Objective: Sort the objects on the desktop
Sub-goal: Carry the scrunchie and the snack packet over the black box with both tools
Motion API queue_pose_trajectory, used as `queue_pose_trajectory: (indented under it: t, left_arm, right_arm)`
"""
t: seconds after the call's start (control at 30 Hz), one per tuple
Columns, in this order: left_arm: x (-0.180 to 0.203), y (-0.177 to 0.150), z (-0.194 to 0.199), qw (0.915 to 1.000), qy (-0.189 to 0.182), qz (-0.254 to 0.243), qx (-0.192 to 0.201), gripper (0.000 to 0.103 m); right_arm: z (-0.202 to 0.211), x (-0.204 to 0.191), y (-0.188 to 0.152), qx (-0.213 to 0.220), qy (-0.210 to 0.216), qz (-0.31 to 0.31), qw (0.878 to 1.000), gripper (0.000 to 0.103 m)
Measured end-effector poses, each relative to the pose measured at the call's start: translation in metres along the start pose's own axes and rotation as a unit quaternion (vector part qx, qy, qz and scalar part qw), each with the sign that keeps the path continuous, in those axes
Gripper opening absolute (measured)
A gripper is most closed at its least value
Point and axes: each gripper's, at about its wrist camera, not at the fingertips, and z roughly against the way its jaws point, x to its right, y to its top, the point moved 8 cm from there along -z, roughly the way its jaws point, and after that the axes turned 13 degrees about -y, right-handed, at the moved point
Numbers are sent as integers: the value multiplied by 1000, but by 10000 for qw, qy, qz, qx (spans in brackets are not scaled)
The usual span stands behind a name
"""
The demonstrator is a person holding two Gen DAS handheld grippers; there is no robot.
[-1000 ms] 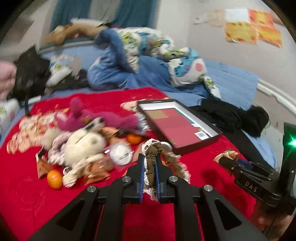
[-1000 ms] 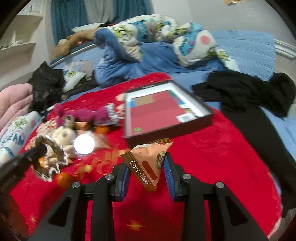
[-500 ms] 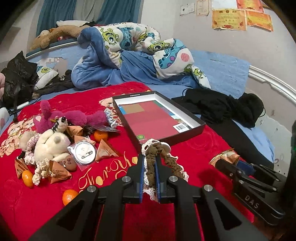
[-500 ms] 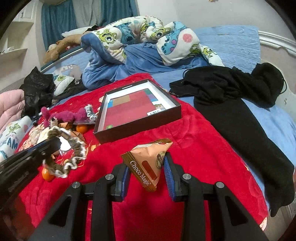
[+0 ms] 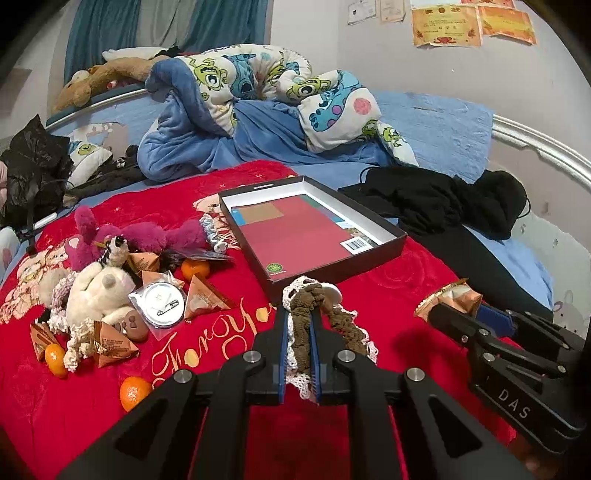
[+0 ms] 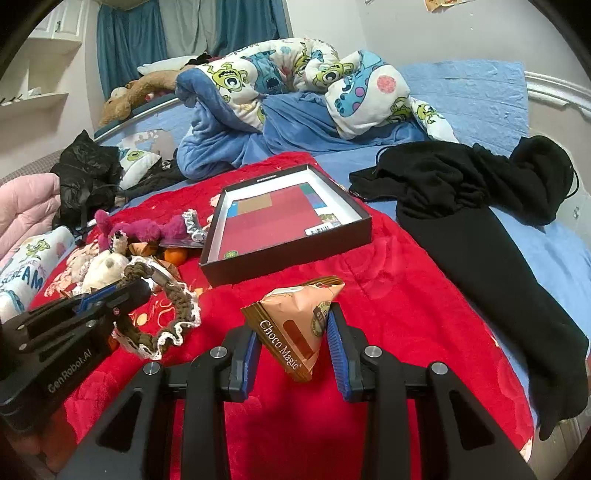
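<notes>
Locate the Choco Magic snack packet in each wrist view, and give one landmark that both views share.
Left wrist view: the Choco Magic packet sits at right of centre, in the right gripper.
Right wrist view: bottom centre, pinched between the blue pads.
Shared landmark: the open black box on the red blanket.

Cartoon-print blue quilt (image 5: 258,110) heaped on bed, black clothes (image 6: 480,206) at right, wall certificates (image 5: 469,22), teal curtains (image 6: 125,48)

Even indoor light is falling from above, leaving both views bright and sharp. Soft shadows are lying on the red blanket (image 5: 369,435) under the grippers. The fisheye lenses are bending the bed rail (image 5: 535,140) and darkening every corner to black.
</notes>
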Motion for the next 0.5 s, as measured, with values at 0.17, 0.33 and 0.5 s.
queue_pose_trajectory:
  t: [0.17, 0.33, 0.5]
  left_arm:
    - [7, 5, -2, 9999, 12, -115, 34, 10]
    - [12, 12, -7, 9998, -4, -176, 43, 10]
    - [7, 22, -10, 9999, -11, -65, 133, 10]
  right_arm:
    - [-7, -1, 1, -45, 30, 2, 10000, 32]
    - [-7, -3, 7, 26, 62, 58, 10000, 32]
    - [-14, -5, 18, 19, 115, 28, 9999, 32]
